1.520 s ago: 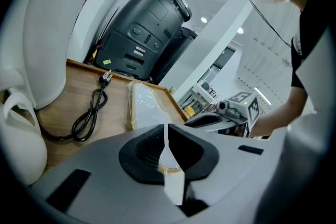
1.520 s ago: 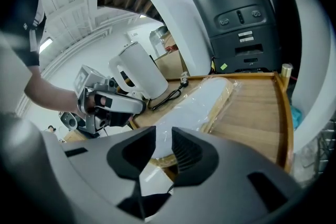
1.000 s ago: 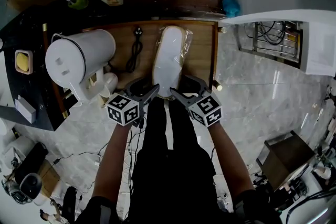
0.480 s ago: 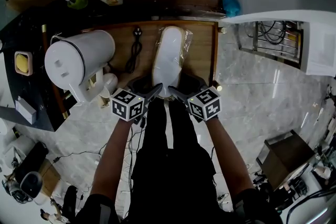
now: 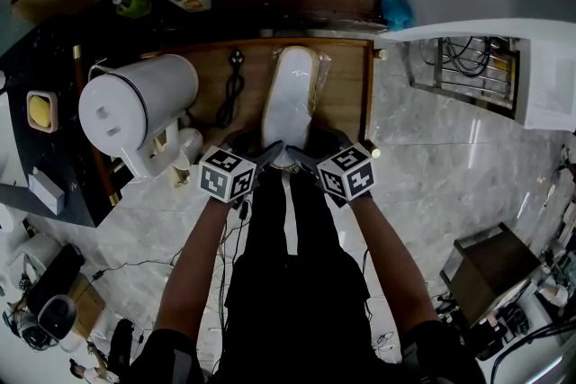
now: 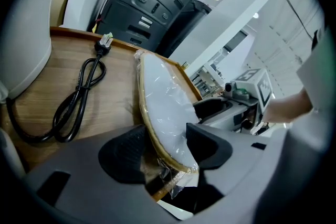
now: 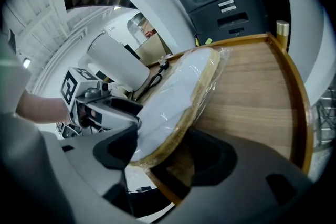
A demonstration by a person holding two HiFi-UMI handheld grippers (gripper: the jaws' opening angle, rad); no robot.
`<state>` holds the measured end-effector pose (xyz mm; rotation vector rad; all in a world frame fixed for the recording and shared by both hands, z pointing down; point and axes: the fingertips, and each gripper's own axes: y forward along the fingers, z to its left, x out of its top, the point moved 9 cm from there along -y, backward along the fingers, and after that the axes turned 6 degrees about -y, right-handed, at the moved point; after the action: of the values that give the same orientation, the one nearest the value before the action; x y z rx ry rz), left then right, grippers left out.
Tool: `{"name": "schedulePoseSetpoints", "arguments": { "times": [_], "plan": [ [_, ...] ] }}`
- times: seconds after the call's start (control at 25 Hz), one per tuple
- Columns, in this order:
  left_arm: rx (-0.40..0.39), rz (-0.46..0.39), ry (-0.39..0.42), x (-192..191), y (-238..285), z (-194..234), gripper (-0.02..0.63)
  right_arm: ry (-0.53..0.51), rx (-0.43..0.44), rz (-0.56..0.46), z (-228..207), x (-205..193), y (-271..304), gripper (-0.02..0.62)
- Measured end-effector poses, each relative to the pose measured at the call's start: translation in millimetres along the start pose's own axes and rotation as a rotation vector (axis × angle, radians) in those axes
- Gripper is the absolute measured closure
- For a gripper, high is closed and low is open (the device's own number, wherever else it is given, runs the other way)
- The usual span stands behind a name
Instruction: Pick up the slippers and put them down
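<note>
The slippers (image 5: 290, 99) are a flat white pair with a tan sole edge, sealed in clear film. They lie lengthwise down the middle of the wooden bench (image 5: 346, 94), toes at the far side and heels at the near edge. A black power cord (image 5: 232, 85) lies just to their left, and a white cylindrical appliance (image 5: 135, 108) sits further left. They look light and thin, probably soft enough to sag if lifted by one end only. The film is likely slick and crinkly, so a pinch on loose wrap alone could slide or tear. The firmer tan sole rim at the heel end is the better hold, taken from both sides so the pack stays level. Both grippers are at that near end. The left gripper (image 6: 165, 149) comes in from the near left. Its jaws have just been opening and now stand wide, with the heel's left rim between the pads. One pad lies beside the sole edge and the other over the white top, and neither visibly squeezes. The right gripper (image 7: 164, 153) mirrors it from the near right. Its jaws have also just been opening and are spread wide around the heel's right rim, without a clamp. The slippers appear to rest on the bench under their own weight, held by neither.
</note>
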<state>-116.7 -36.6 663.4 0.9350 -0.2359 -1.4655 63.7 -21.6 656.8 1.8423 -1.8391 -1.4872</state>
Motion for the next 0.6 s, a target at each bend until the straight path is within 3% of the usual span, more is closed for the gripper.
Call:
{"name": "schedulePoseSetpoints", "arguments": {
  "times": [0.6],
  "plan": [
    [0.001,-0.051,-0.035,2,-10,-7,0.368,0.004,-0.03,-0.033,10,5,-5,0.291]
  ]
}}
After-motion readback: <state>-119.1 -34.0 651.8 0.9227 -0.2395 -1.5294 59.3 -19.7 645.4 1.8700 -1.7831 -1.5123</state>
